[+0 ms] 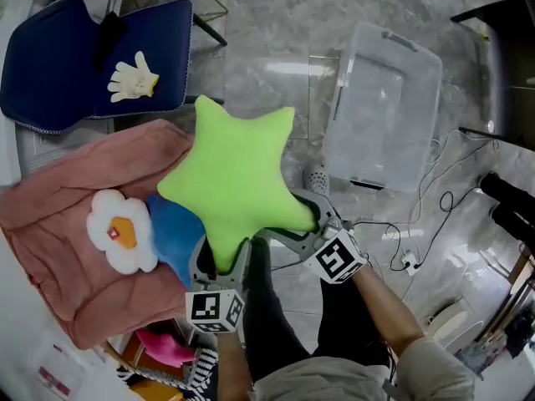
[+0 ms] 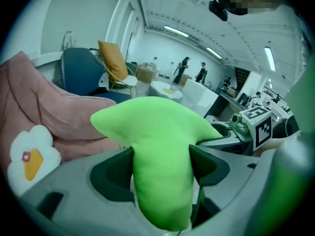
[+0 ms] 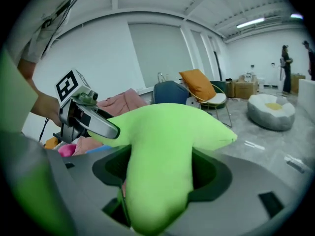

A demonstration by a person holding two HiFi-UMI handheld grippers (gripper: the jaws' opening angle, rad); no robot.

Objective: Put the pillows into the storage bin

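**Q:** Where's the green star pillow held, and how are the tongs set on it?

**A:** It's held up and pinched twice. Its 6 o'clock arm is squeezed between the jaws of the left gripper, and its 4 o'clock arm between those of the right gripper. Both pairs are spread fairly wide but pressed into the plush.

**Q:** And the storage bin?

**A:** It's seen at 2 o'clock from the star, apart from it, and the grey floor can be made out through its clear walls. A flower pillow and a blue pillow are seen on the pink cushion at 8 o'clock, the blue one partly covered by the star. A white hand-shaped pillow is laid on the navy seat at 10 o'clock.

**Q:** Room to move?

**A:** A strip of floor is found between star and bin. Black cables are strewn at 5 o'clock of the bin, and dark furniture is set along its 3 o'clock side.
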